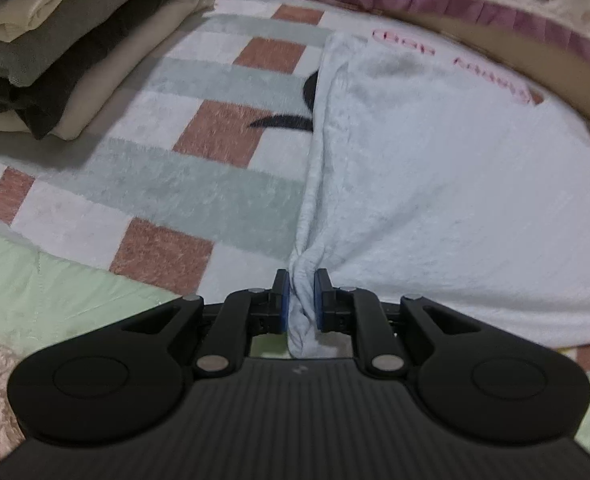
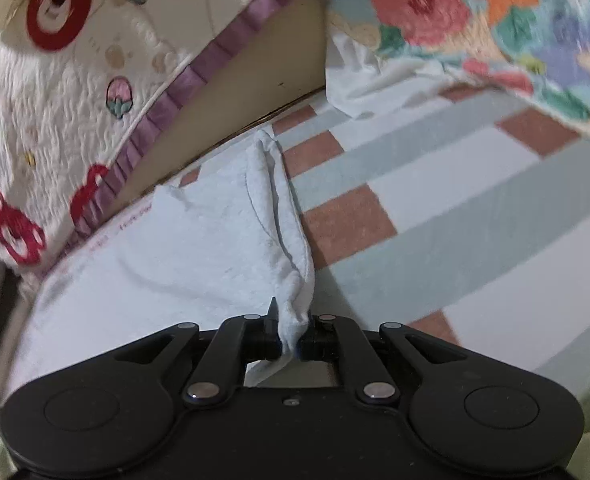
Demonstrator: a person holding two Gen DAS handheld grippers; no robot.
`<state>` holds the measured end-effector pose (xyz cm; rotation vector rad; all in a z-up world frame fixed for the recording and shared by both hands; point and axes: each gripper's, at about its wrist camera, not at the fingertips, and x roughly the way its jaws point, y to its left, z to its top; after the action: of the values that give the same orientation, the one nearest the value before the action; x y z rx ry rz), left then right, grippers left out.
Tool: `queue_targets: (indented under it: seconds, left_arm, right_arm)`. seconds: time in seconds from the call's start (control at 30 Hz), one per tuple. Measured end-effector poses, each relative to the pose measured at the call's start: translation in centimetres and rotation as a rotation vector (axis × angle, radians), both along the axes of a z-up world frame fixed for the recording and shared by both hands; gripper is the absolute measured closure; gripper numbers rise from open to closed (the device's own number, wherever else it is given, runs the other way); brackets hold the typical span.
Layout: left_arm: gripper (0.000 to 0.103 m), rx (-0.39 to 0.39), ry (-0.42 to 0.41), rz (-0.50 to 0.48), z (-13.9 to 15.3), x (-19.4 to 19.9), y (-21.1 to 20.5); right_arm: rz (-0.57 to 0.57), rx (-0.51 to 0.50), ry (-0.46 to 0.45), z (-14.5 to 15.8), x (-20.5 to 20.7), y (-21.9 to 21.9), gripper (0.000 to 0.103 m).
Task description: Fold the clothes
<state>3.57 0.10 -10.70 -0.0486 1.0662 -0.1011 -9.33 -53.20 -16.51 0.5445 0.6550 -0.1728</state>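
A pale blue-white garment point(image 1: 435, 184) with pink lettering along its far edge lies spread on a checked blanket point(image 1: 199, 184). My left gripper point(image 1: 302, 304) is shut on a bunched fold at the garment's near left edge, the cloth squeezed between the blue pads. In the right wrist view the same garment point(image 2: 183, 248) stretches away to the left. There my right gripper point(image 2: 291, 340) is shut on a gathered corner of its right edge, and the cloth rises in a ridge from the jaws.
A stack of folded clothes point(image 1: 67, 44) in cream, grey and black sits at the far left. A quilted cover with red motifs and a purple frill point(image 2: 95, 92) borders the far side. A floral quilt point(image 2: 495, 24) lies at the right. Pale green sheet point(image 1: 47, 292) lies near me.
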Motion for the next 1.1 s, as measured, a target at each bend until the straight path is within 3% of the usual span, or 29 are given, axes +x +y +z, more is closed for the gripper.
queue_targets:
  seconds: [0.1,0.2,0.33,0.5,0.57,0.7,0.77,0.87,0.97,1.1]
  left_arm:
    - [0.084,0.027,0.026,-0.011,-0.5,0.2,-0.3]
    - [0.083,0.040,0.043,-0.015,-0.7,0.2,-0.5]
    - [0.078,0.029,0.040,-0.011,1.0,-0.3,-0.4]
    - [0.058,0.054,-0.137,0.001,5.8,-1.7,-1.1]
    - [0.056,0.023,-0.189,-0.009,6.8,-1.0,-2.4]
    - [0.055,-0.059,-0.175,-0.111,5.4,3.3,-5.2]
    - [0.055,-0.031,-0.184,-0.201,3.9,5.8,-6.4]
    - [0.055,0.067,-0.201,-0.333,1.7,9.1,-8.4]
    - [0.055,0.059,-0.220,-0.365,0.5,11.6,-8.3]
    - [0.054,-0.042,-0.203,-0.354,-1.0,13.3,-6.8]
  right_arm:
    - [-0.016,-0.075,0.053,0.1,0.0,0.2,0.094]
    - [-0.095,-0.247,0.093,0.3,-0.7,0.2,0.095]
    - [-0.162,-0.208,0.081,1.1,-2.6,-2.1,0.089]
    - [-0.005,-0.297,0.033,3.7,-0.9,-0.8,0.082]
    - [0.100,-0.324,0.003,4.6,1.2,0.4,0.082]
    - [0.258,-0.312,-0.032,6.5,8.0,2.3,0.082]
    - [0.294,-0.315,-0.005,6.7,11.9,2.4,0.083]
    - [0.300,-0.345,0.085,5.4,16.9,1.5,0.081]
    - [0.263,-0.358,0.167,3.6,20.5,0.2,0.074]
    - [0.193,-0.288,0.157,2.1,22.0,-1.2,0.072]
